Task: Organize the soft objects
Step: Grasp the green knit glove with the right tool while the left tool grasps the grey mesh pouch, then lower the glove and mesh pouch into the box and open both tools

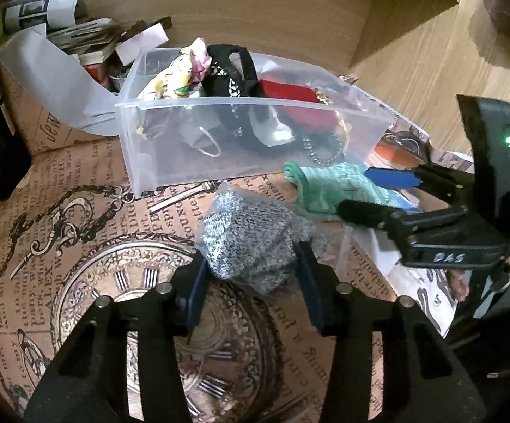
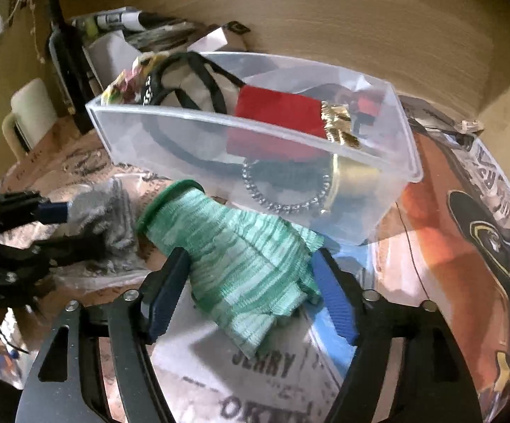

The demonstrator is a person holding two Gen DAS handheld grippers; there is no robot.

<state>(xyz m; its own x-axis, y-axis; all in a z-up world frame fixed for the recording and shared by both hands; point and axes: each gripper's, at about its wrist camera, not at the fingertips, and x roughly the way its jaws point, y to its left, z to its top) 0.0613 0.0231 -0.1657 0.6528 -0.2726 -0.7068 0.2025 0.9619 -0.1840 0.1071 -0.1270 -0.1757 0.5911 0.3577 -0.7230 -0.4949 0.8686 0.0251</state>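
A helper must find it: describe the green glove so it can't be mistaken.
Find the clear plastic bin on the patterned paper. Just in front of its near wall lies the green glove, between the right gripper jaws. The grey glove beside it has no green rolled cuff.

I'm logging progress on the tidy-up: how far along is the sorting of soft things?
Partly done: the clear bin already holds a floral cloth and a red item. In hand: the left claw grips a gray glove, the right claw a green glove. Both remain outside the bin.
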